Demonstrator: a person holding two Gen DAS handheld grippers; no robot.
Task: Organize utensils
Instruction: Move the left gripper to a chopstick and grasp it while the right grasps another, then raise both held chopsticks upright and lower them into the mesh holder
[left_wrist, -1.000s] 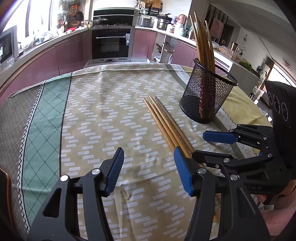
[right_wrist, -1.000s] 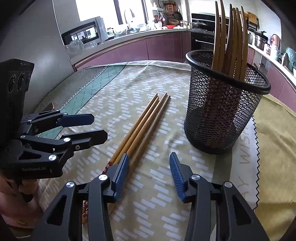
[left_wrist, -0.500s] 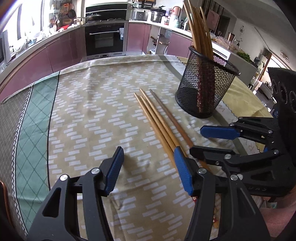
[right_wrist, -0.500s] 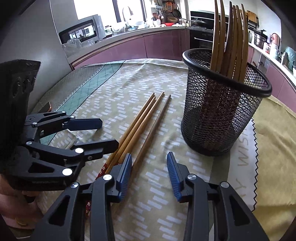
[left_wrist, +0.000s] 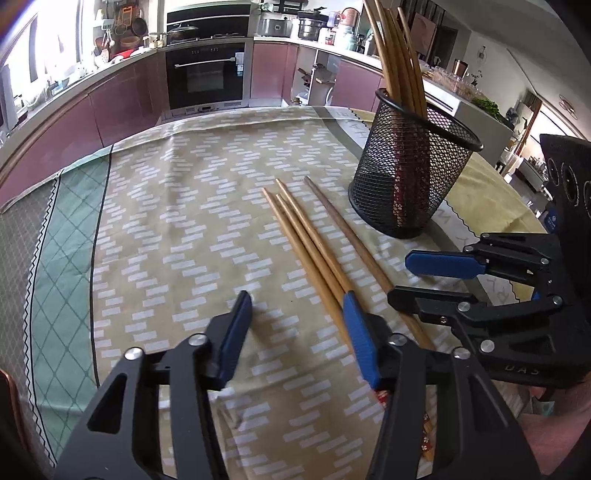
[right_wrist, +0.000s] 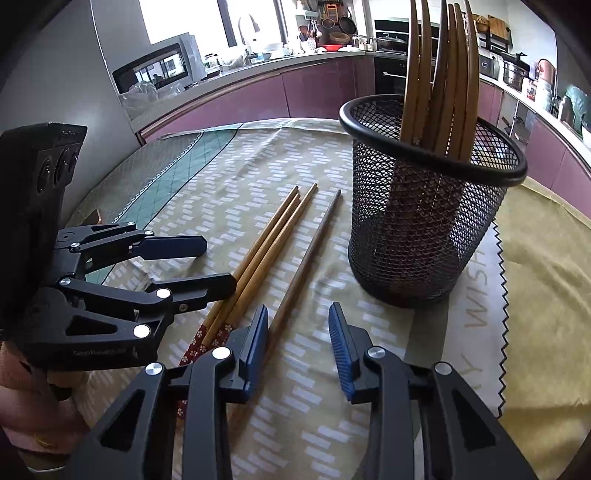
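Note:
Several wooden chopsticks lie side by side on the tablecloth, and they show in the right wrist view too. One darker chopstick lies slightly apart from the others, nearer the holder. A black mesh holder stands upright with several chopsticks in it; it also shows in the right wrist view. My left gripper is open and empty, low over the cloth just left of the chopsticks' near ends. My right gripper is open and empty, its left finger beside the dark chopstick.
The patterned tablecloth covers the table, with a green band at the left. A yellow cloth lies right of the holder. Kitchen counters and an oven stand beyond the table's far edge.
Both grippers have moved closer together near the chopsticks' near ends. The dark chopstick has separated from the bundle toward the holder. Both grippers stay open.

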